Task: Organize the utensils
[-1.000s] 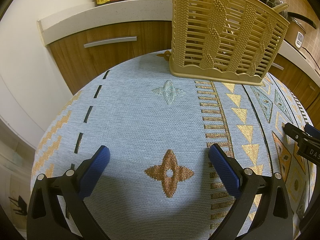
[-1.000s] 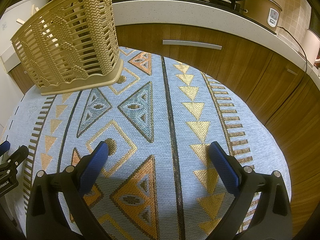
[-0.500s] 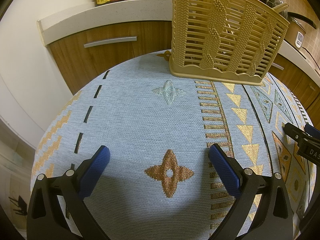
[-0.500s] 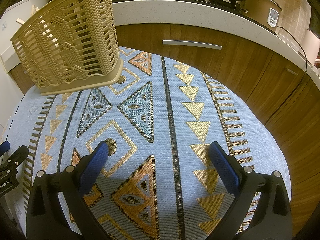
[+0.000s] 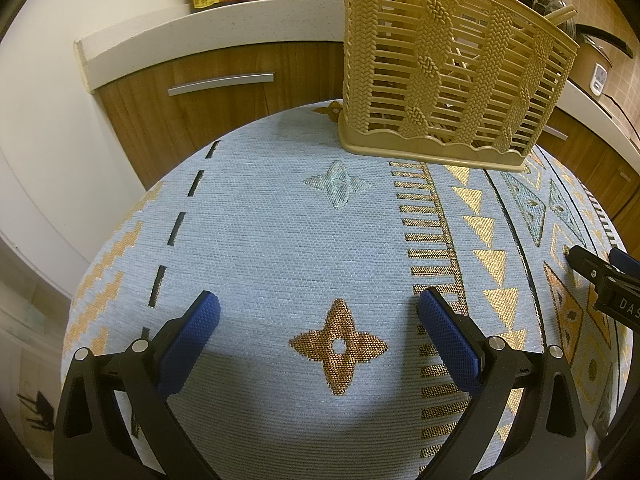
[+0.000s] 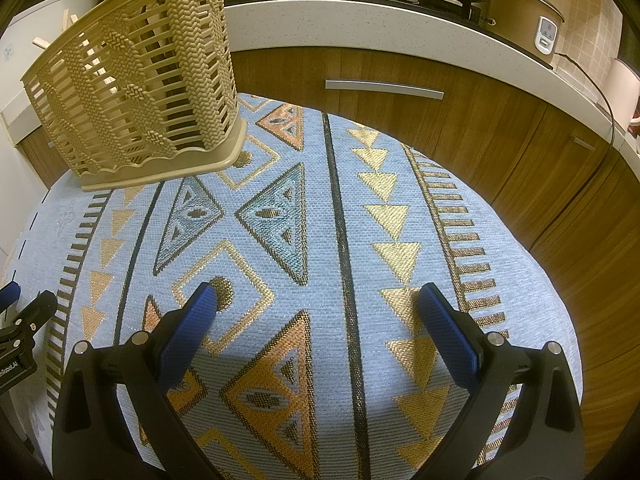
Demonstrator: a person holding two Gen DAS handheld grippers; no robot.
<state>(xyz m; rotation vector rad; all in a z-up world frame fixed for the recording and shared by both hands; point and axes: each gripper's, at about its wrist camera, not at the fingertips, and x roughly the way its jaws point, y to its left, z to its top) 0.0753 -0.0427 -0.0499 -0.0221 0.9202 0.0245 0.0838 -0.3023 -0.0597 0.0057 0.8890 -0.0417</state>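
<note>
1. The left tool point(image 5: 318, 320) hangs low over the patterned cloth point(image 5: 280, 240) with its blue pads point(image 5: 192, 336) spread wide apart and nothing between them.
2. The right tool point(image 6: 318, 320) does the same beside it, fingers apart and empty, over the orange and gold triangles of the cloth.
3. Each tool's tip shows at the edge of the other's view, so the two sit side by side at the near edge of the desk point(image 6: 520, 240).
4. The tan slatted utensil basket point(image 5: 448, 80) stands upright at the far side of the desk, ahead and to the right of the left tool, ahead and to the left of the right one.
5. Wooden sticks, likely chopsticks point(image 6: 52, 32), poke above its rim; what else it holds cannot be told through the slats.
6. No loose utensil lies on the cloth, so the sorting probably happens inside the basket.
7. To do it well, I would approach from above the rim, steady the light basket with one tool so it does not tip, and pinch a single stick near its top with the other.
</note>
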